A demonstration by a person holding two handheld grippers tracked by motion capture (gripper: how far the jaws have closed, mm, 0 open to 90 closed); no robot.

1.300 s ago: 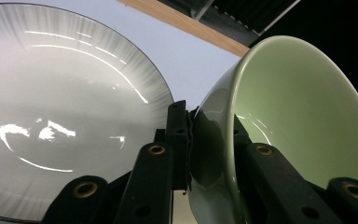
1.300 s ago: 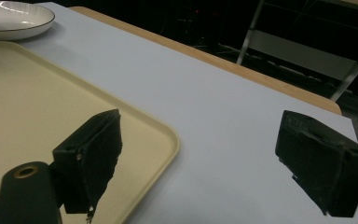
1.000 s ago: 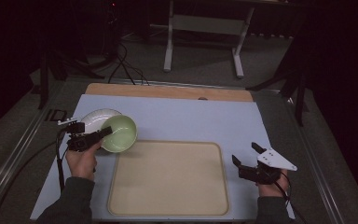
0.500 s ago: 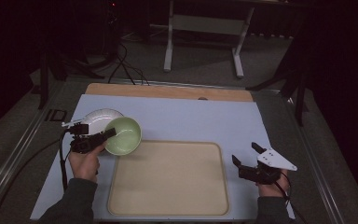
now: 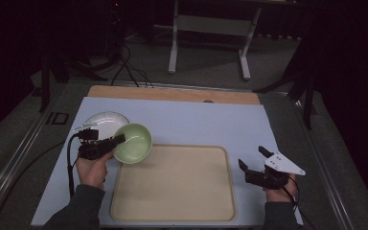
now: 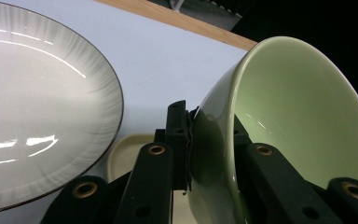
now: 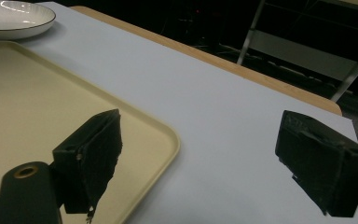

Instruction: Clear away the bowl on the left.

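The green bowl (image 5: 133, 143) hangs tilted above the table, its mouth facing up and toward the tray (image 5: 172, 184), over the tray's far left corner and in front of the white plate (image 5: 103, 123). It is round, so no long axis shows. It is pale green, glossy and smooth inside and out. The left gripper (image 5: 117, 140) is clamped on its rim, one jaw outside the wall and one inside, as the left gripper view shows (image 6: 209, 140). The right gripper (image 5: 251, 159) rests just right of the tray, its jaws spread wide with nothing between them.
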